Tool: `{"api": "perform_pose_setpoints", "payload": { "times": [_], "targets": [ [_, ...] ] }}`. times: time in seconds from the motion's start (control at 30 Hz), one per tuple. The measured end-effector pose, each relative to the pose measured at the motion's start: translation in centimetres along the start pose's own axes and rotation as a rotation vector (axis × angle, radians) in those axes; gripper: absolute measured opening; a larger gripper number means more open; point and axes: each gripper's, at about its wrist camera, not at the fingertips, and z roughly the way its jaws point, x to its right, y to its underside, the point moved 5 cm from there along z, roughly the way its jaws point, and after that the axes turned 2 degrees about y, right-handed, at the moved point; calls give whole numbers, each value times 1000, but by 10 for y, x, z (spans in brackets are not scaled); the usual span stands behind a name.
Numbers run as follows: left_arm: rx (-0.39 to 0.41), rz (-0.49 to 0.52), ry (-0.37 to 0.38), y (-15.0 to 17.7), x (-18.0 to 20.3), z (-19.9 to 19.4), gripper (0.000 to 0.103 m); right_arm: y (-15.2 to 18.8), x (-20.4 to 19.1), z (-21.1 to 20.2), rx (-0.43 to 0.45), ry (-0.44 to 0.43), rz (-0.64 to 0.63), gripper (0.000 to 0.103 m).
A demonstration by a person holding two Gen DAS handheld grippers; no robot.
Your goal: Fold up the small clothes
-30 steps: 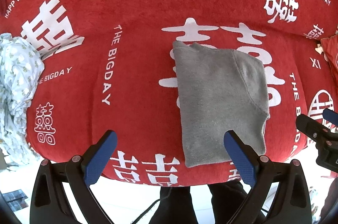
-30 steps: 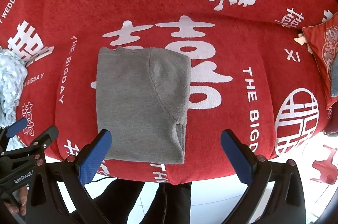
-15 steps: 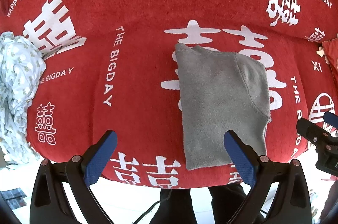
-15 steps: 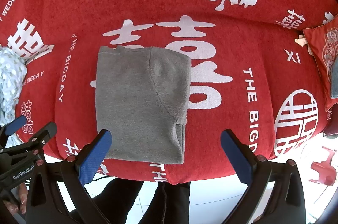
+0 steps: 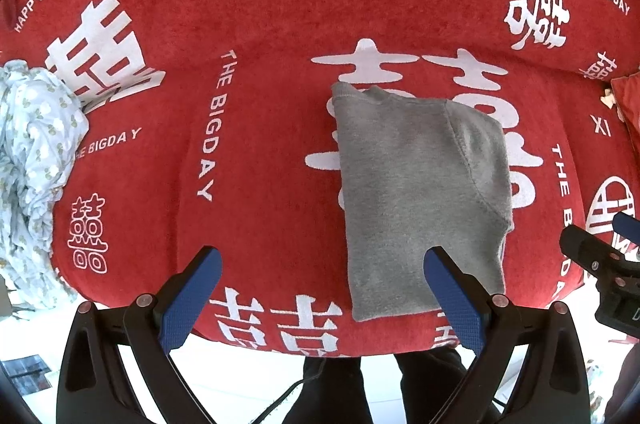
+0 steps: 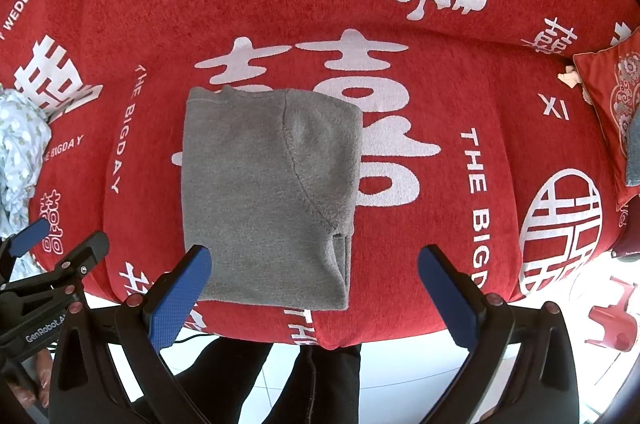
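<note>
A small grey garment (image 5: 420, 192) lies folded into a tall rectangle on the red sofa cover, its near edge at the seat's front; it also shows in the right wrist view (image 6: 268, 200). My left gripper (image 5: 320, 294) is open and empty, held above the front edge, its right pad over the garment's near corner. My right gripper (image 6: 316, 298) is open and empty, its left pad over the garment's near left corner. Each gripper shows at the edge of the other's view.
The red cover (image 5: 256, 160) with white lettering spans the sofa seat. A crumpled pale printed garment (image 5: 32, 164) lies at the left end. A red embroidered cushion (image 6: 612, 112) with a grey cloth on it sits at the right. White floor and the person's dark legs are below.
Both grippers stay open and empty. The views have shifted only slightly; the grey garment has not moved.
</note>
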Motion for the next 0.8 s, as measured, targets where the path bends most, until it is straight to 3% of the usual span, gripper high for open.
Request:
{"api": "perform_pose_setpoints", "payload": {
  "times": [0.8],
  "targets": [
    [27,16,-25,0,5,-4,101,1,-1,1,-1,-1,1,103]
  ]
}}
